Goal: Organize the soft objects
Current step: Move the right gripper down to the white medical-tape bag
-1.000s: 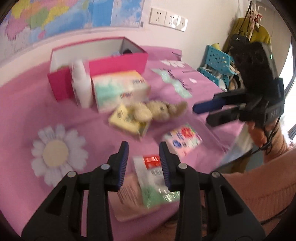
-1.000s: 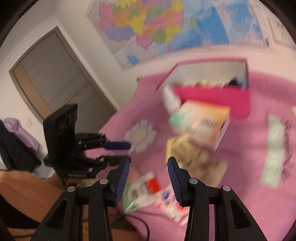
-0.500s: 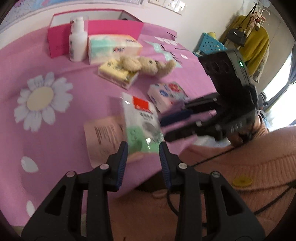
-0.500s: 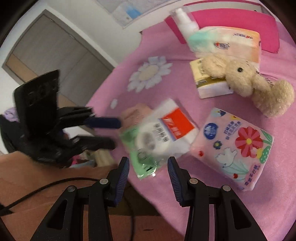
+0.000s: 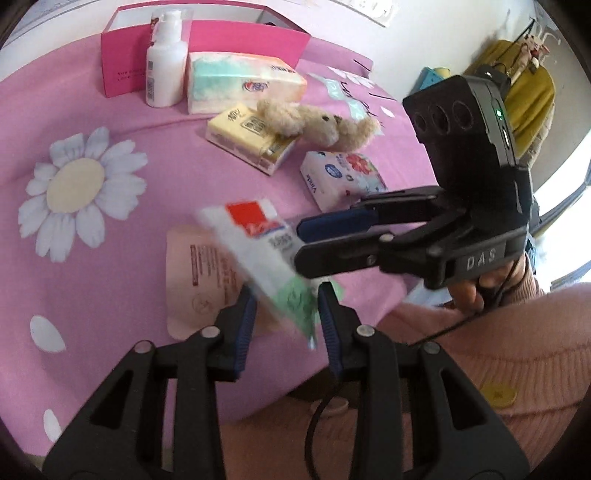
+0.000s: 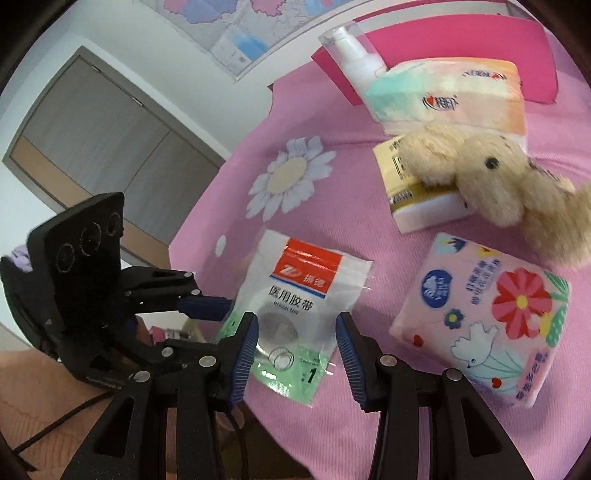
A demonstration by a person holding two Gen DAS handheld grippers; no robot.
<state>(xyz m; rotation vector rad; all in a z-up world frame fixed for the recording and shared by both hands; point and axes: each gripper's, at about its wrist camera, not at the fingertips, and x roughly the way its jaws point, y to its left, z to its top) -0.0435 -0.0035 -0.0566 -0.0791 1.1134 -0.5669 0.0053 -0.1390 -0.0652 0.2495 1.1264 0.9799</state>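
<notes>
nearby, plush toy (image 6: 495, 184) atop yellow tissue pack (image 6: 417, 206); both grippers (image 5: 283, 314) (image 6: 295, 332) part-open around tape packet (image 6: 295, 306).

A white pump bottle (image 5: 164, 61) stands upright against the front wall of an open pink box (image 5: 236, 38) at the far side. Beyond the pink daisy-print cloth (image 5: 79, 184), a yellow garment (image 5: 526, 92) hangs by a blue crate (image 5: 428, 75). A map (image 6: 229, 33) covers the wall beside a grey door (image 6: 92, 136).
</notes>
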